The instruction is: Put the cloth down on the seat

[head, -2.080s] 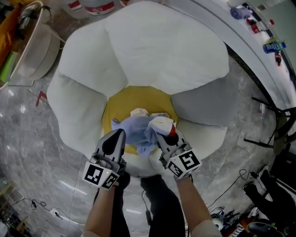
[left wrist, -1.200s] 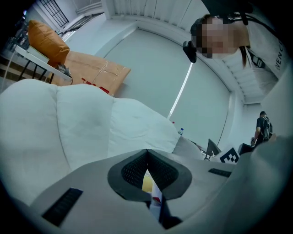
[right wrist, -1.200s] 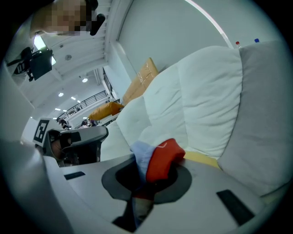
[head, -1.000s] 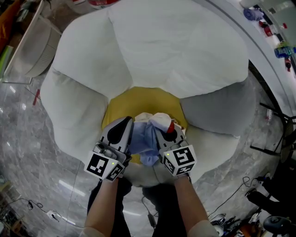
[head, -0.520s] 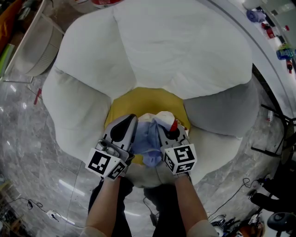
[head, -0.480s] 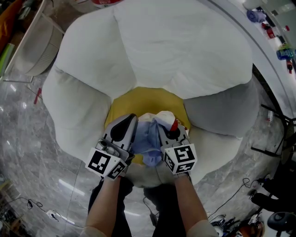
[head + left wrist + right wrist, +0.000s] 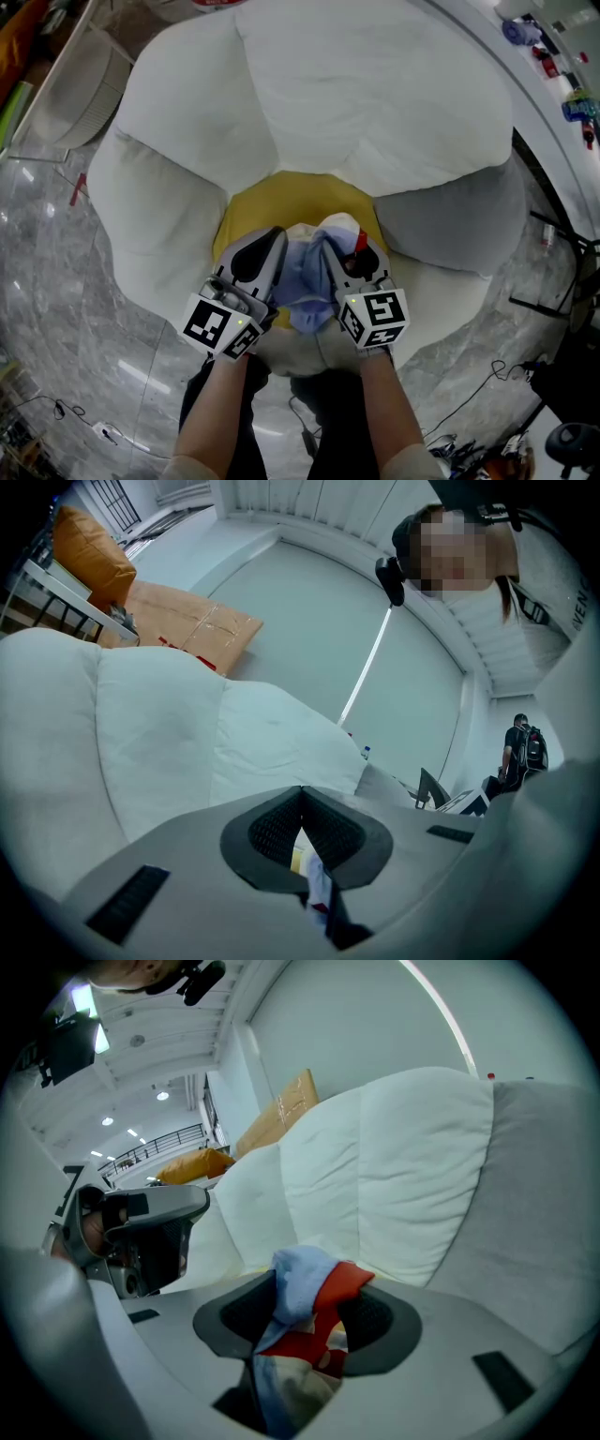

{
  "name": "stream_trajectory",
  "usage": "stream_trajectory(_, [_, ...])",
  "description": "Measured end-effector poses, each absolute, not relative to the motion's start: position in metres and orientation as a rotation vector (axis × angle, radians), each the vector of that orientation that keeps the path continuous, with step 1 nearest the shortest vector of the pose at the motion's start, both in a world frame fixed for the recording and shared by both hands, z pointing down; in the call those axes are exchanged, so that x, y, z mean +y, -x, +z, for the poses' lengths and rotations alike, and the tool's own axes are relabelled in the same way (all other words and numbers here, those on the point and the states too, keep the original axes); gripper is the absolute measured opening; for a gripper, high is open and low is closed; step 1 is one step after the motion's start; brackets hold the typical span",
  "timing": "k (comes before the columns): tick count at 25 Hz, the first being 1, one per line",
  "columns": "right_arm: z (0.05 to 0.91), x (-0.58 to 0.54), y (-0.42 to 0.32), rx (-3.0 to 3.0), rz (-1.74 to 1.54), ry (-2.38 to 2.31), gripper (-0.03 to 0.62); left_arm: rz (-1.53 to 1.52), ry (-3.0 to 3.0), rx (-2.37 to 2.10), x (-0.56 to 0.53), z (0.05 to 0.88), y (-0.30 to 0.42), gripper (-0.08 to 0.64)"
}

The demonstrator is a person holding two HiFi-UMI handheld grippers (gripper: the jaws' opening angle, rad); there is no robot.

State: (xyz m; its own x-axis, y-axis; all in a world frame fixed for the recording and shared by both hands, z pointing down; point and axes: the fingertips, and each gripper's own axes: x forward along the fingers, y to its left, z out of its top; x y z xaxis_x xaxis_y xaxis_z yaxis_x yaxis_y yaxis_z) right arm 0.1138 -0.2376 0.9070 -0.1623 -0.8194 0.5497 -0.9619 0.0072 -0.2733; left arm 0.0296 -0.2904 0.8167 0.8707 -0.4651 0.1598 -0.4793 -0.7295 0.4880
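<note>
While the cloth (image 7: 305,281) bunches between them over the seat (image 7: 281,202), lower centre, the right gripper (image 7: 352,246) has just been opening, jaws apart; the left gripper (image 7: 272,239) seemingly pinches it.

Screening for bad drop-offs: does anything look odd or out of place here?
Nothing spilled or damaged. The cloth is a bunched wad over the yellow seat: the left gripper is shut on it, and the jaws of the right gripper have just been opening with cloth between them.
</note>
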Motion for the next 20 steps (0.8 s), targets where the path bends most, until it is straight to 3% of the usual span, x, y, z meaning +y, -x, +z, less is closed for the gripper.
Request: stream_trajectory(20, [0.880, -0.196, -0.134, -1.987, 0.942, -1.904, 0.236, 0.148, -2.591, -0.663, -0.240, 0.803, -0.017, 0.014])
